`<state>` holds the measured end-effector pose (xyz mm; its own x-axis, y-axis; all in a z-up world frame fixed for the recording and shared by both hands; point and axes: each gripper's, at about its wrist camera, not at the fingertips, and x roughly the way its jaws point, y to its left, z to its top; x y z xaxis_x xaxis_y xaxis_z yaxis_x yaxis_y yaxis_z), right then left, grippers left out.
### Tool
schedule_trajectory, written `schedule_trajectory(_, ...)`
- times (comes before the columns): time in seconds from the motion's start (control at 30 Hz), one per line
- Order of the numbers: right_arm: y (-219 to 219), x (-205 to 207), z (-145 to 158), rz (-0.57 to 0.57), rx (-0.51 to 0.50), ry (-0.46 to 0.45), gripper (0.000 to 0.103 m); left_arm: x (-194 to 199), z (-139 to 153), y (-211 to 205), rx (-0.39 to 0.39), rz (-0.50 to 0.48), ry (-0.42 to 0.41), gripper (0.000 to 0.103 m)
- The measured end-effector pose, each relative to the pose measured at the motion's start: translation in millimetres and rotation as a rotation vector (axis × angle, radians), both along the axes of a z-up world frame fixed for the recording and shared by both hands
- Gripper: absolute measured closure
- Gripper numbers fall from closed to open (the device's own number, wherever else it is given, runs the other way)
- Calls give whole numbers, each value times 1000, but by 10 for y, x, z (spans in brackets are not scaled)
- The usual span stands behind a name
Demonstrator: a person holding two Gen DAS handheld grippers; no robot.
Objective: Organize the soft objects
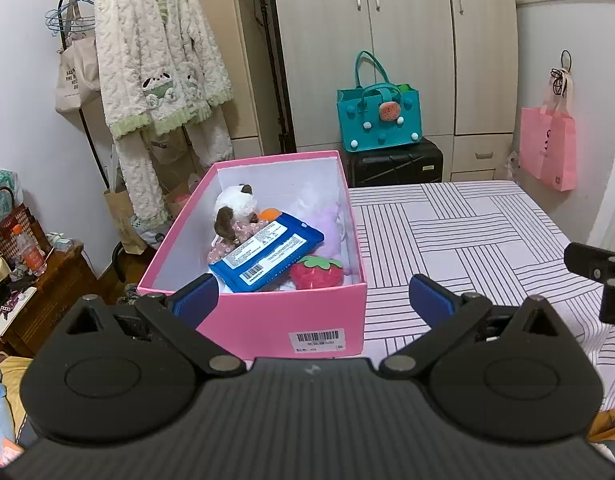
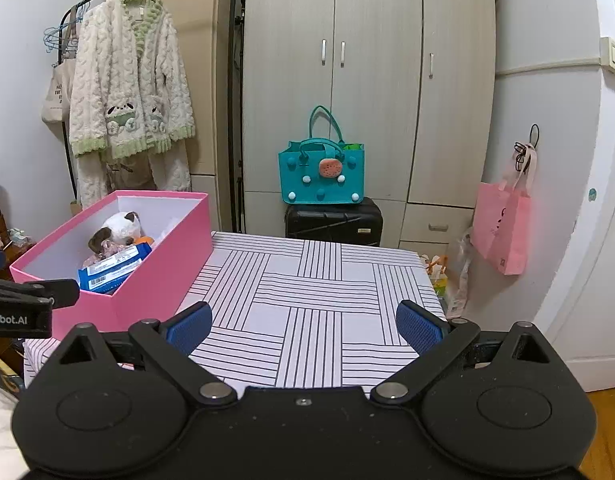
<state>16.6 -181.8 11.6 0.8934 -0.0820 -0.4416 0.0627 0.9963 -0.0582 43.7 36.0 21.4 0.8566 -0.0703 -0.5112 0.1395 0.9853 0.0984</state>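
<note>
A pink box (image 1: 267, 320) stands on the left part of the striped table (image 1: 467, 232). Inside lie a blue wipes pack (image 1: 267, 254), a red strawberry plush (image 1: 317, 272), a white and brown plush animal (image 1: 235, 204) and a pale purple plush (image 1: 327, 220). My left gripper (image 1: 313, 296) is open and empty, just before the box's near wall. My right gripper (image 2: 303, 326) is open and empty above the bare tabletop (image 2: 307, 292), to the right of the box (image 2: 155, 272). The wipes pack (image 2: 111, 270) and plush animal (image 2: 119, 228) show there too.
A teal bag (image 2: 323, 176) sits on a black suitcase (image 2: 333, 220) before the wardrobe. A pink bag (image 2: 503, 228) hangs on the right wall. A fluffy robe (image 1: 155, 60) hangs on a rack at left. A cluttered wooden stand (image 1: 31, 280) is left of the table.
</note>
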Motion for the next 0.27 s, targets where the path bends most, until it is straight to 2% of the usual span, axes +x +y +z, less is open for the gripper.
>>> schedule_trajectory(0.17,-51,-2,0,54,62,32,3,-10,2,-23,0,-2,-5,0)
schedule_trajectory(0.27,-22,-21,-4,36,25,22,3,-12,2,-29,2,4,-9,0)
